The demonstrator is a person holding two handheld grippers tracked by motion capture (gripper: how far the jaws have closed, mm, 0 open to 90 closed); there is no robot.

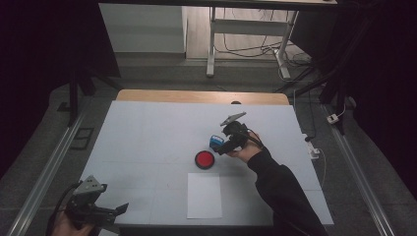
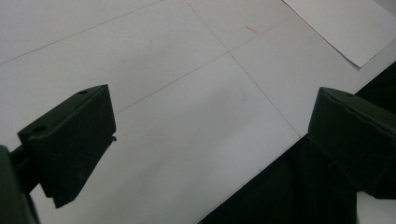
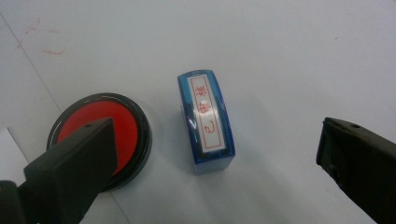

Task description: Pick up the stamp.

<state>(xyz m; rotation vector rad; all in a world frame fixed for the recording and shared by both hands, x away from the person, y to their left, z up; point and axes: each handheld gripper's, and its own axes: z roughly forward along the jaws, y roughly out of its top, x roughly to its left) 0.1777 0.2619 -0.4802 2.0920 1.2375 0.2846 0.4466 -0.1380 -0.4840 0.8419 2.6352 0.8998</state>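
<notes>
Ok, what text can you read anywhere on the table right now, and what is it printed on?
Blue rectangular plastic stamp, white top label in a red frame: three red Chinese characters, middle "已", last probably "核"; the first is too blurred to read.
Round red ink pad in a black case: no text.
White paper sheet: blank.

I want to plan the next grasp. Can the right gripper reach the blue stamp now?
Probably yes. The right gripper is open, the blue stamp lies between its jaws, and only the red ink pad sits beside it, apart.
</notes>
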